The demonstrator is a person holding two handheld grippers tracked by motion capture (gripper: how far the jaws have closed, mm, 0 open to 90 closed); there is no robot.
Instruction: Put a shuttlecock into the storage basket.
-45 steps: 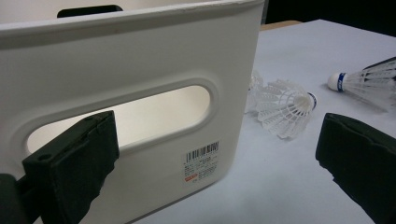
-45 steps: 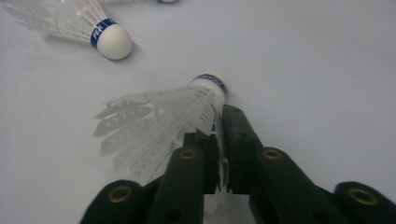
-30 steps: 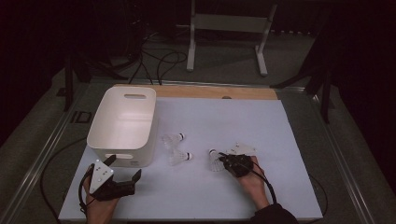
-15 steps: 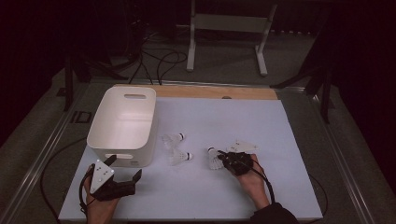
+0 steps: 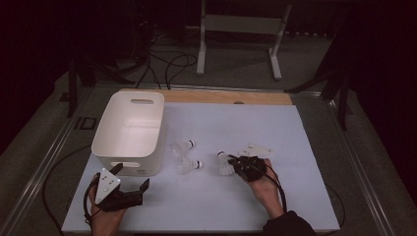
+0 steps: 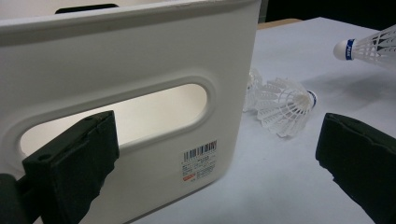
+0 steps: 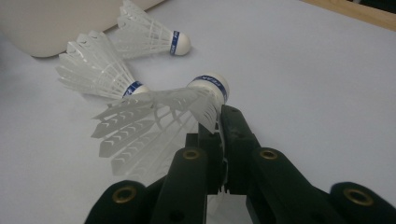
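Note:
My right gripper [image 5: 235, 164] [image 7: 218, 122] is shut on the feather skirt of a white shuttlecock [image 5: 225, 165] [image 7: 159, 116], whose blue-banded cork points toward the far left. In the left gripper view that shuttlecock [image 6: 369, 46] hangs slightly above its shadow. Two more shuttlecocks [image 5: 182, 146] [image 5: 189, 165] lie on the white table between it and a white bin [image 5: 130, 132]. The left gripper [image 5: 132, 181] [image 6: 215, 158] stands open near the bin's front wall [image 6: 116, 56], facing its handle slot, with nothing between the jaws.
The pale blue-white tabletop [image 5: 275, 128] has a wooden strip [image 5: 226, 97] along its far edge. Beyond it stand a metal frame [image 5: 241, 29] and floor cables [image 5: 167, 64]. A barcode label [image 6: 200, 161] is on the bin wall.
The right hand has shifted only a touch with the shuttlecock still in its jaws. The left gripper has kept still.

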